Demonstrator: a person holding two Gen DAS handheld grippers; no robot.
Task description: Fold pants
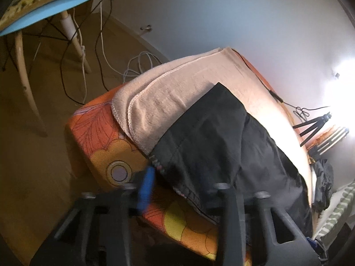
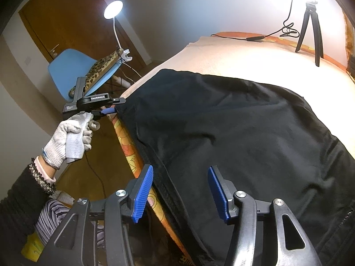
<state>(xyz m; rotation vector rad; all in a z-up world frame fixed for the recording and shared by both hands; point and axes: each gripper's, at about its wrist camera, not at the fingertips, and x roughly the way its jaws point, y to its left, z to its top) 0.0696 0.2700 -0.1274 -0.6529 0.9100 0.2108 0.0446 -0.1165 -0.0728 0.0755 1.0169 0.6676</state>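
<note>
Pants [image 2: 233, 133], black and spread flat, lie across a pale pink blanket [image 2: 255, 57] on a bed with an orange flowered cover [image 1: 97, 141]. In the right wrist view their near edge runs along the near-left side of the bed, and the dark cloth fills most of the middle and right of the picture.

At the far-left corner of the pants, the left gripper [image 2: 115, 108] meets the fabric edge. Its blue pads are drawn close together on that corner, and the cloth there is pulled to a small point between them. In the left wrist view one blue pad [image 1: 145, 188] shows blurred at the hem, while the other finger is lost against the black cloth, so that view alone does not show the pinch clearly. A hand [image 2: 71, 137] in a grey knit glove grips the handle below this gripper, with a dark sleeve and a frilled cuff behind it; the tool points level toward the bed's edge from the left.

The right gripper [image 2: 179, 195] hangs over the near hem of the pants, angled downward. Its two blue ribbed pads stand well apart, with the hem and the bed's side seen in the gap, and neither pad presses on the cloth.

Farther off, a blue chair [image 2: 66, 66] with a leopard-print cushion [image 2: 104, 66] stands to the left, and a small black tripod [image 2: 310, 26] stands on the far right of the bed.
</note>
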